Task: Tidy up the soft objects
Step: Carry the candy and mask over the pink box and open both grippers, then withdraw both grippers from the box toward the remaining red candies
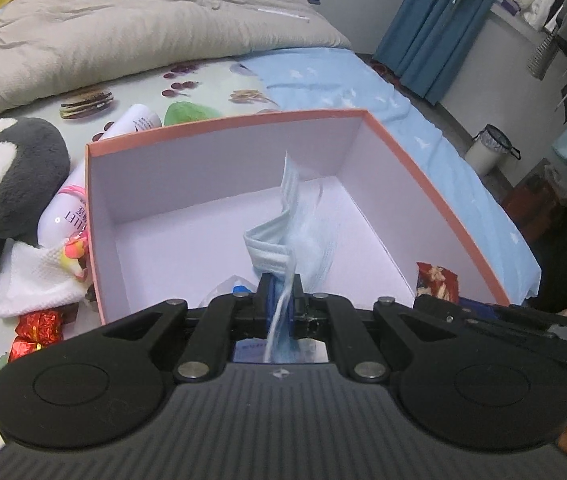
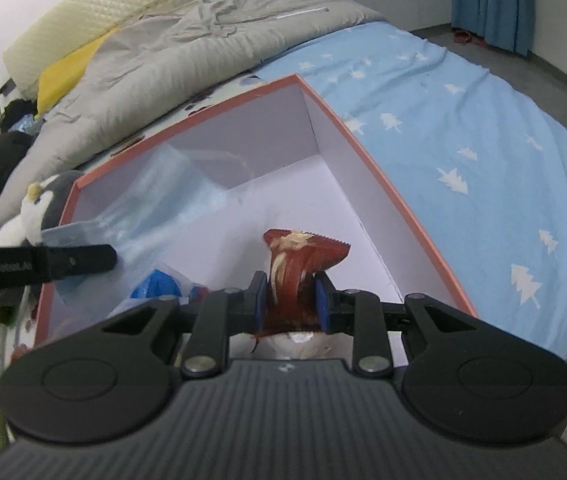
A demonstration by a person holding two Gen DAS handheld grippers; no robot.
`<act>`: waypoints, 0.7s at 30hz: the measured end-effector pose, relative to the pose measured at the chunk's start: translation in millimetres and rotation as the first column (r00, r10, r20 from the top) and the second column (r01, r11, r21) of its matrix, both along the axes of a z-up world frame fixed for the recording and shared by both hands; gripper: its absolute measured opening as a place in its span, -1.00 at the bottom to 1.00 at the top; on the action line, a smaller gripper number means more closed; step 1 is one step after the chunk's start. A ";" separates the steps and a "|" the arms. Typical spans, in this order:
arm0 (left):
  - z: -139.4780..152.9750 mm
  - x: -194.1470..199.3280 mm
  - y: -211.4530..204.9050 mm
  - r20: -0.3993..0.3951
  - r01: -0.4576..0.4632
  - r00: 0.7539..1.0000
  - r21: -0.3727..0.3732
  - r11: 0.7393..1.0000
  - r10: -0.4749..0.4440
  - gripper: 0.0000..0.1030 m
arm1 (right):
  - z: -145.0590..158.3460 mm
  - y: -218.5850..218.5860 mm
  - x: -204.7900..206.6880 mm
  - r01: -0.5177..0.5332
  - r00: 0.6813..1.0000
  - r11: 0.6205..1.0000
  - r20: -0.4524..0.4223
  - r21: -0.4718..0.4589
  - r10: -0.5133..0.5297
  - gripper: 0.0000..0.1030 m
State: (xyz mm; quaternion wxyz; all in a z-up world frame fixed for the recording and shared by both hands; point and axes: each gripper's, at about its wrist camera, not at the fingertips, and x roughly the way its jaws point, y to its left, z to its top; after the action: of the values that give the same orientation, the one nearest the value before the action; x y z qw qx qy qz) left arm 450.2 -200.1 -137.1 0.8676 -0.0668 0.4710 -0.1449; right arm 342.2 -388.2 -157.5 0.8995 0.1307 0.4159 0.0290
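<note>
A pink-rimmed white box point(image 1: 223, 176) stands open on the bed; it also shows in the right wrist view point(image 2: 367, 160). My left gripper point(image 1: 281, 300) is shut on a light blue face mask point(image 1: 303, 220) and holds it over the box's near side. My right gripper point(image 2: 289, 300) is shut on a red snack packet point(image 2: 303, 256) above the box; the packet also shows in the left wrist view point(image 1: 437, 280). The left gripper's finger point(image 2: 83, 260) and the blurred mask point(image 2: 163, 200) show at left. A clear bag with blue print point(image 2: 159, 286) lies in the box.
A penguin plush point(image 1: 7, 176) lies left of the box, with a white cloth point(image 1: 35, 280), a white bottle point(image 1: 67, 208) and red foil sweets point(image 1: 37, 328). A grey duvet point(image 1: 123, 20) covers the bed's far side. A bin point(image 1: 487, 148) stands on the floor.
</note>
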 end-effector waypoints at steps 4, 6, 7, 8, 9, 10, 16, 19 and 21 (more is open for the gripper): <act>7.1 -3.7 -0.2 0.012 -0.008 1.000 0.014 1.000 0.008 -0.11 | 6.1 -1.1 -1.8 0.002 1.000 1.000 0.009 -0.012 -0.002 -0.13; 18.2 -12.9 1.7 0.040 -0.011 0.999 0.016 1.000 0.010 -0.03 | 12.7 -1.2 -6.8 0.003 1.000 1.000 0.022 -0.002 -0.003 -0.13; 22.9 -15.9 3.4 0.048 -0.012 0.999 0.016 1.000 0.012 -0.03 | 17.3 -0.2 -10.6 0.001 0.999 1.000 0.033 0.000 -0.001 -0.13; 28.5 -19.9 5.7 0.056 -0.014 0.998 0.012 1.000 0.014 -0.03 | 22.1 1.0 -13.2 0.000 0.999 1.000 0.043 0.000 0.000 -0.13; 34.8 -24.7 8.0 0.066 -0.014 0.998 0.007 1.000 0.013 -0.03 | 26.6 2.1 -17.0 -0.001 0.999 1.000 0.054 -0.001 0.001 -0.13; 41.6 -30.0 10.2 0.077 -0.012 0.997 0.004 1.000 0.012 -0.03 | 32.4 4.1 -22.3 -0.001 0.998 1.000 0.068 -0.002 0.001 -0.13; 85.3 -73.8 26.6 0.163 -0.014 0.986 -0.012 1.000 0.016 -0.03 | 65.7 14.8 -57.3 0.001 0.990 1.000 0.143 0.008 -0.002 -0.13; 104.8 -100.7 34.4 0.200 -0.008 0.980 -0.019 1.000 0.012 -0.03 | 82.1 24.5 -79.7 -0.009 0.983 1.000 0.183 0.004 0.008 -0.13; 115.1 -120.4 41.1 0.220 -0.008 0.975 -0.028 1.000 0.014 -0.03 | 91.4 31.1 -93.1 -0.016 0.979 1.000 0.205 0.002 0.015 -0.13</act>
State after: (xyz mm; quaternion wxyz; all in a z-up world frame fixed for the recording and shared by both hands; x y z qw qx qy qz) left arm 329.8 -159.1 -22.0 0.9143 -0.0645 0.3695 -0.1528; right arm 249.2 -357.2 -66.1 0.9370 0.1257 0.3222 0.0501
